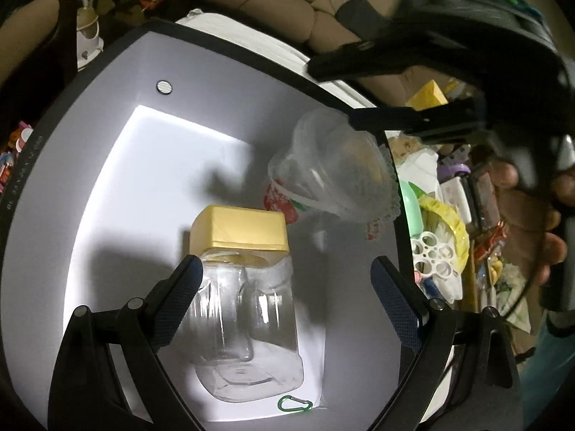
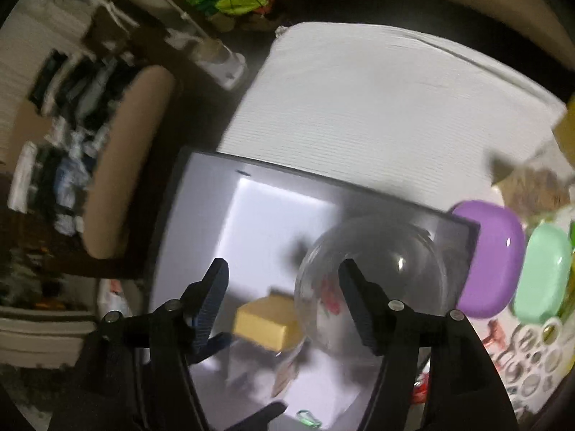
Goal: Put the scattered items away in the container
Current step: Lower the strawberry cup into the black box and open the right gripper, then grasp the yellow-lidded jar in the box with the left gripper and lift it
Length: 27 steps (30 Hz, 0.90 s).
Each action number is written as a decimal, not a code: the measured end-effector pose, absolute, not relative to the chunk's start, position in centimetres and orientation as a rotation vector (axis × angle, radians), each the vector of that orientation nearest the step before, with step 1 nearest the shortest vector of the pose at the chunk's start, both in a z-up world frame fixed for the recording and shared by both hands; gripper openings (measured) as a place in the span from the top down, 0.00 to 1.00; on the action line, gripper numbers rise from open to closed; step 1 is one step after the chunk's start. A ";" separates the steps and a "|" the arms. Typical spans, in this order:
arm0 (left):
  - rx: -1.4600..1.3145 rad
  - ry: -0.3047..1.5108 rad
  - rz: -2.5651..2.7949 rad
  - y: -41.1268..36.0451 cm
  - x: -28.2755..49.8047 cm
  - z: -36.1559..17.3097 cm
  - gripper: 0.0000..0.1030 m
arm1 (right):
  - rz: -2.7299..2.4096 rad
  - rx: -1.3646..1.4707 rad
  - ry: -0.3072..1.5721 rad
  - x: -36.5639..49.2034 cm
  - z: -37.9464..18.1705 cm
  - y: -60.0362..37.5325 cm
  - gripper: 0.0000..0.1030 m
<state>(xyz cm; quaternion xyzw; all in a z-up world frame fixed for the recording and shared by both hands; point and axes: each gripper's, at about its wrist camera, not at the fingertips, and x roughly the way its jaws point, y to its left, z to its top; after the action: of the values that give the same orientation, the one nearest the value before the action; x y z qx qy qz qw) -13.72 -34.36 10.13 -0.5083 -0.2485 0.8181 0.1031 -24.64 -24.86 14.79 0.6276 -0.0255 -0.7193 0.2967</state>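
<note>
Right tongs (image 2: pixel 284 280) apart, clear cup (image 2: pixel 373 269) beside

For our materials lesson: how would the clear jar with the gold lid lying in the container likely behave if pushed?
The clear jar looks empty, so probably light and easily shoved. Its squarish, flat-sided body suggests sliding rather than rolling. The glossy plastic walls may slip against a claw.

a tan sofa (image 1: pixel 273 3) and white padded cloth (image 2: pixel 377 107) lie behind.

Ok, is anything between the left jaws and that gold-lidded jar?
Nothing visible. The left gripper hangs open right over the jar in the container; the clear plastic cup lies beyond the lid, off to the side.
</note>
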 end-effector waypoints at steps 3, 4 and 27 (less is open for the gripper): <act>-1.495 -0.752 2.409 -34.6 -13.7 10.1 0.08 | -1.955 1.595 -0.051 -23.5 15.9 -23.5 0.35; -1.489 -0.774 2.403 -34.8 -13.7 10.0 0.08 | -1.954 1.594 -0.058 -23.3 15.9 -23.2 0.35; -1.803 -0.310 2.406 -31.1 -15.6 7.6 0.26 | -1.916 1.482 -0.182 -15.0 17.8 -15.0 0.35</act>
<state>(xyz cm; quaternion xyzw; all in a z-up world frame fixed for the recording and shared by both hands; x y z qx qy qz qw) -15.59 -31.06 7.60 -0.5955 -0.1022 0.7946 0.0594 -14.96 -15.04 17.78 0.5719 -0.0704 -0.7392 0.3486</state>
